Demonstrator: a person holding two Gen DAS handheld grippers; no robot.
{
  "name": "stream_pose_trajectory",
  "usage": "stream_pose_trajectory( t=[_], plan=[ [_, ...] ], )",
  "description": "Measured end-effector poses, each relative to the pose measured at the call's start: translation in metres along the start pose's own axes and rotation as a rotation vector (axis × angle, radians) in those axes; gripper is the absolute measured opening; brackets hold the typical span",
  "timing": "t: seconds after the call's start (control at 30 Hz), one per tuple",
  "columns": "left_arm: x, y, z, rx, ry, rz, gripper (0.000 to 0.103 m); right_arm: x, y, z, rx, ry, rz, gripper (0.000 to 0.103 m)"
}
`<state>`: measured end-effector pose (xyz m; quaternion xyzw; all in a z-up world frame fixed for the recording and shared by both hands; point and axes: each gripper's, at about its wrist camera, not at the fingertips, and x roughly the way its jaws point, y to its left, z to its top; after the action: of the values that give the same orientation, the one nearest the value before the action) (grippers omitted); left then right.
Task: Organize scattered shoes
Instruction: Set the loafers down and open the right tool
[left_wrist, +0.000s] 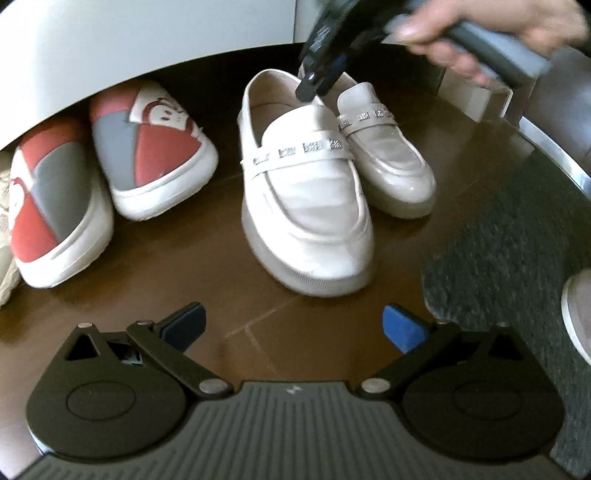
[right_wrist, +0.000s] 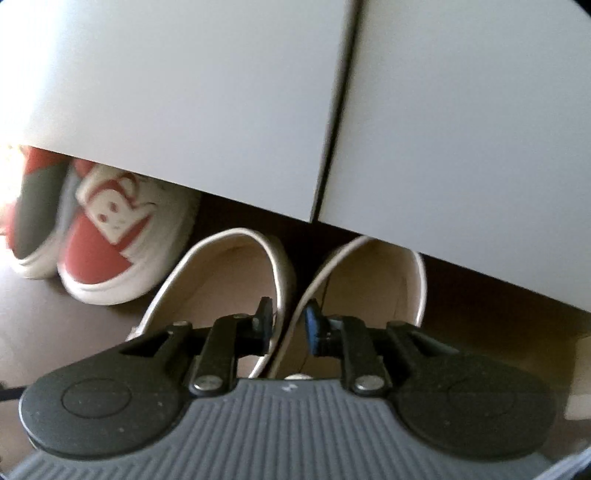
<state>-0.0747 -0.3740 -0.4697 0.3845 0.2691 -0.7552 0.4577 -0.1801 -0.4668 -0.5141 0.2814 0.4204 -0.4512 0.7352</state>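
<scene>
Two white loafers stand side by side on the dark wooden floor, the near one (left_wrist: 310, 192) ahead of the far one (left_wrist: 384, 147). A pair of red, grey and white slip-ons (left_wrist: 147, 147) stands to their left, heels under a white cabinet. My left gripper (left_wrist: 293, 328) is open and empty, low in front of the near loafer. My right gripper (left_wrist: 314, 83) comes down from above at the loafers' heels. In the right wrist view it (right_wrist: 288, 321) is shut on the two loafers' adjoining inner collars (right_wrist: 286, 295), one finger inside each shoe.
A white cabinet (right_wrist: 221, 110) overhangs the shoes' heels. A dark grey mat (left_wrist: 517, 240) lies at the right with another pale shoe's toe (left_wrist: 580, 310) at its edge. A beige shoe (left_wrist: 5, 229) shows at the far left.
</scene>
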Motion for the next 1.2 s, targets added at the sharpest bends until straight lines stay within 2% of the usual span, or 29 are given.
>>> stream_pose_trajectory(
  t=[0.07,0.17,0.33,0.43,0.53,0.63,0.77,0.9,0.97,1.03,1.2],
  plan=[
    [0.006,-0.007,0.006,0.023,0.005,-0.010,0.103,-0.022,-0.011,-0.013,0.014,-0.060,0.033,0.019],
    [0.015,-0.015,0.014,0.066,0.016,-0.005,0.103,-0.048,-0.029,-0.042,-0.007,-0.106,0.041,0.026],
    [0.027,-0.020,0.030,0.068,0.030,-0.049,0.102,-0.053,-0.072,-0.082,0.085,-0.020,0.039,0.027],
    [0.033,-0.029,0.039,0.074,0.028,-0.048,0.102,-0.044,-0.088,-0.093,0.111,-0.028,0.075,0.027],
    [0.033,-0.033,0.044,0.060,0.026,-0.061,0.102,-0.046,-0.088,-0.090,0.100,-0.036,0.100,0.027],
    [0.026,-0.038,0.040,0.068,0.062,-0.091,0.102,-0.053,-0.083,-0.089,0.085,-0.046,0.139,0.029],
    [0.025,-0.047,0.028,0.067,0.107,-0.116,0.102,-0.062,-0.067,-0.115,0.028,-0.009,0.187,0.030],
    [0.037,-0.052,0.028,0.038,0.122,-0.141,0.102,-0.058,-0.057,-0.136,-0.024,0.034,0.183,0.032],
    [0.041,-0.056,0.029,0.044,0.119,-0.149,0.102,-0.059,-0.054,-0.137,-0.045,0.020,0.166,0.035],
    [0.045,-0.058,0.032,0.039,0.112,-0.142,0.102,-0.061,-0.052,-0.136,-0.072,0.008,0.144,0.041],
    [0.058,-0.047,0.044,-0.039,0.096,-0.093,0.102,-0.058,-0.064,-0.127,-0.038,-0.002,0.150,0.041]
  ],
)
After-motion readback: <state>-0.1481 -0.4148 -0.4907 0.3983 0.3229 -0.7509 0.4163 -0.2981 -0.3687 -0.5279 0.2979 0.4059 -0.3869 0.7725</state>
